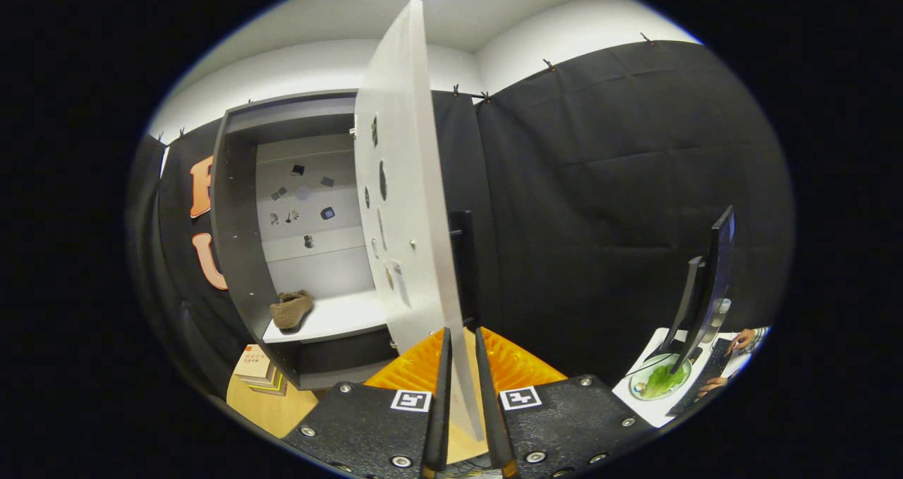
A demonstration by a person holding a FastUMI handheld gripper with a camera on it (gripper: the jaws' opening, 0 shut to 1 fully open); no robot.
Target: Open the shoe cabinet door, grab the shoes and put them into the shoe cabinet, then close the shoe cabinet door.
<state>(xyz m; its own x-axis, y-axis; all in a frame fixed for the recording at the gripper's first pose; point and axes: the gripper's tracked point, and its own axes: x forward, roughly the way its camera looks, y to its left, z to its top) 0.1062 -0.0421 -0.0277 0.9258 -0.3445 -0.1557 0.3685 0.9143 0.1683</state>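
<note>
Black cloth wall fills the right half of the frame, white wall and ceiling above it. Shoe cabinet (236, 204) sits left of centre, open, grey carcass with a pale shelf (338, 318). One brown shoe (291, 310) lies on that shelf at its left end, slumped and soft-looking.

Cabinet door (405, 204) stands swung out, seen nearly edge-on, running from top centre down to the tongs (462, 341). Tongs are narrow, fingers either side of the door's lower edge; looks like they pinch it, but contact on both sides can't be confirmed.

Door handling, judged: flat rigid panel, light-to-moderate, smooth face so likely slippery under the pads. It swings on hinges, so grip the free edge low down and follow the arc rather than pull straight.

Shoe looks light and floppy; take it at the collar or heel if needed.

Lower right: white bench (652, 408) with a monitor (712, 288), a green bowl (659, 380), a person's hand (741, 339).
</note>
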